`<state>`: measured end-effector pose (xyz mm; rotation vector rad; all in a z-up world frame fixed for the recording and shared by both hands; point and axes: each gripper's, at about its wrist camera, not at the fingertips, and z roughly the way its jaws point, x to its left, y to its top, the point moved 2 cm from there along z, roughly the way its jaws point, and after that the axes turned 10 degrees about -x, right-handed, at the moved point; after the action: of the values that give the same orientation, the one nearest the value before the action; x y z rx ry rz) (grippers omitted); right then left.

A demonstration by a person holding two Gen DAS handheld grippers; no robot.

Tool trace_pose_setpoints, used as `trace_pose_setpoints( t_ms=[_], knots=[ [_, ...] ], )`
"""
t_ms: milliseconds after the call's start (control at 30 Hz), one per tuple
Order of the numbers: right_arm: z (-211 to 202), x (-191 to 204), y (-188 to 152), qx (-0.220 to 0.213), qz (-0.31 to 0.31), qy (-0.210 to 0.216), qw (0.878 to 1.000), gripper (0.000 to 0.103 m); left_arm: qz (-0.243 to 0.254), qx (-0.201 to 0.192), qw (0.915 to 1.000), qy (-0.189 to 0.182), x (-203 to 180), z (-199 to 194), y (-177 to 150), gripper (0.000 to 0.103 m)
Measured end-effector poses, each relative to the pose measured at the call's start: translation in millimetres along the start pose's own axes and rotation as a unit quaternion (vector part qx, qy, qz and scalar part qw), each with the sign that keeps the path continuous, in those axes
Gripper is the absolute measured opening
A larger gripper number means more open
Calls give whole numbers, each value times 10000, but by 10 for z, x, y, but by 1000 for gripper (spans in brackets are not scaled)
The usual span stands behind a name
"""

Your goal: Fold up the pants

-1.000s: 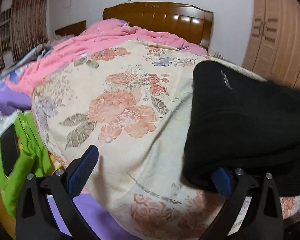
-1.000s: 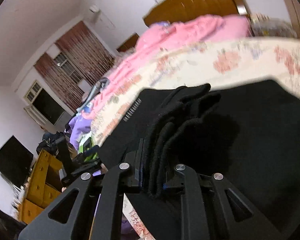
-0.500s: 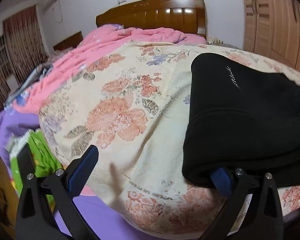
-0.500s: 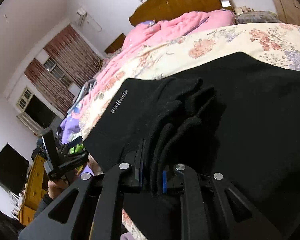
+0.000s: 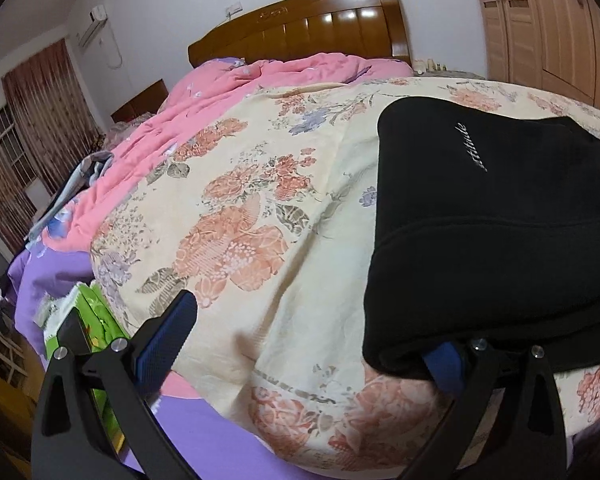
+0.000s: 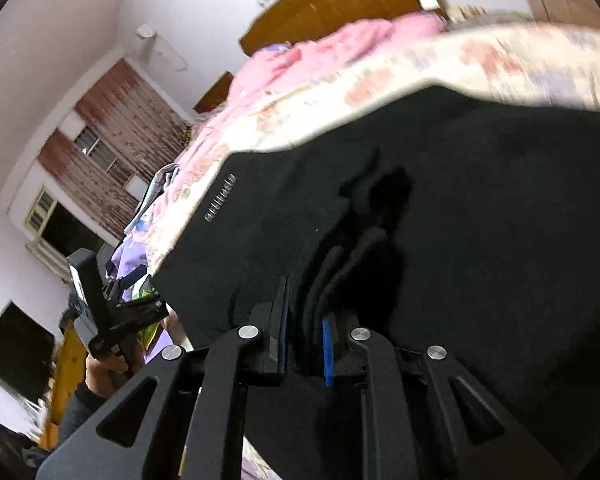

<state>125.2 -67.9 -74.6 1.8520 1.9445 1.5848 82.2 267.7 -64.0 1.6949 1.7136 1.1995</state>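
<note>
At frame bottom, right gripper point(image 6: 304, 340) still clenching folded black pants point(image 6: 460, 208), now lower on floral quilt point(image 5: 260, 200), left gripper point(image 5: 308, 344) gaping, empty.

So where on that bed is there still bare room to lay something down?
The flowered quilt lies bare between the pink blanket and the black pants. The bed's left edge is crowded: a green box and loose clothes.
</note>
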Motion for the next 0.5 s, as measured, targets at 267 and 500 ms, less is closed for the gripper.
trace_pose_setpoints(
  t_ms=[267,500],
  knots=[
    [-113,180,85,-274,-189,129,9994,14,141,-34,9998,138,-41,-17,18,102],
    [31,-45,-64,179,-53,-39,9998,16,199,-43,9997,129,-61,5,-5,102]
  ],
)
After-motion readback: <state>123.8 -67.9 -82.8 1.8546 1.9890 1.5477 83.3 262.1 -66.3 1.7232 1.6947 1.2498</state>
